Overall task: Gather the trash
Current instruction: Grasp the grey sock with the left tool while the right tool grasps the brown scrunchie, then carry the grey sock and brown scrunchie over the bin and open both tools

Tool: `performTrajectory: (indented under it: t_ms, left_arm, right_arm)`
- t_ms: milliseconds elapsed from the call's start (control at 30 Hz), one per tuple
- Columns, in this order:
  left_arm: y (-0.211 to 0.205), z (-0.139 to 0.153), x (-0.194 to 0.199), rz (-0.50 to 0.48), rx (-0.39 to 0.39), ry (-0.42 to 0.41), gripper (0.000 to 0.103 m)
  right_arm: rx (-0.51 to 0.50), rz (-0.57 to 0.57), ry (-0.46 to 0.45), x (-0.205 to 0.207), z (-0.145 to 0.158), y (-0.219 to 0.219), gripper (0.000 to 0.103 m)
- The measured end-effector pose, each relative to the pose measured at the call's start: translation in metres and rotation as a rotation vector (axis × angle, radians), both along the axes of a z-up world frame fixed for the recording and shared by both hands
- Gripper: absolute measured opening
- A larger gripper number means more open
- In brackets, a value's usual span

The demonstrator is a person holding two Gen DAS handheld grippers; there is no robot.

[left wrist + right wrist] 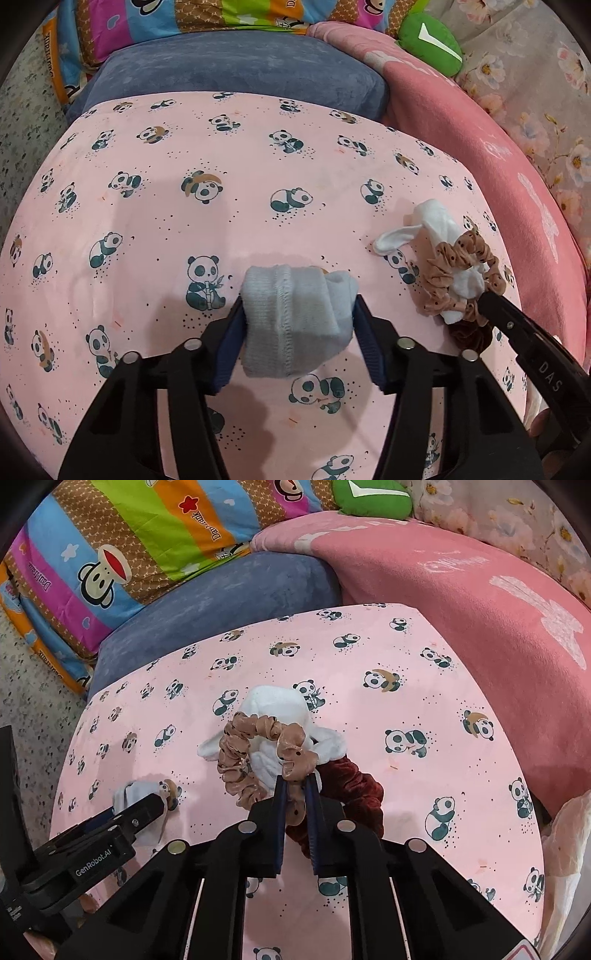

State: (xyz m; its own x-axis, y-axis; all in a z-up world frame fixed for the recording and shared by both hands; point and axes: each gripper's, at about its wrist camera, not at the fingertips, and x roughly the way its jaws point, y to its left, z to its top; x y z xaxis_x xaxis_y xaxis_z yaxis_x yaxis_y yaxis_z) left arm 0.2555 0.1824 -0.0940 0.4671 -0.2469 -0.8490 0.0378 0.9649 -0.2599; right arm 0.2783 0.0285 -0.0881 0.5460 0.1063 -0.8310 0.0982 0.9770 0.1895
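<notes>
While both grippers point steeply down at the pink panda-print sheet (pixel 184 221), each has its jaws on a soft item. Left gripper (pixel 298 314): jaws closed on a pale blue-grey sock (pixel 291 317), pads pressing its two sides; the sock rests on the sheet. Right gripper (pixel 295 794): jaws nearly together, pinching the tan dotted scrunchie (pixel 251 760), whose loop lies over a crumpled white sock (pixel 273 705). A dark red scrunchie (pixel 351 786) lies just beside and partly under the right jaws, touching the white sock. Behind the sheet: a blue cushion (pixel 240 74), a pink blanket (pixel 461 627) on the right, and a striped cartoon quilt (pixel 129 554).
</notes>
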Motion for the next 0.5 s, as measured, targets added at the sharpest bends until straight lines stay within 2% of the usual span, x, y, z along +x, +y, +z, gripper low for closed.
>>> performTrajectory:
  t_ms: [200, 500]
  left_arm:
    - [-0.007, 0.007, -0.016, -0.010, -0.018, -0.002, 0.043]
    - [-0.040, 0.033, -0.051, -0.054, -0.019, -0.038, 0.043]
  right_arm:
    - [0.032, 0.002, -0.023, -0.022, 0.003, -0.004, 0.007]
    - [0.068, -0.012, -0.082, -0.067, 0.028, -0.016, 0.007]
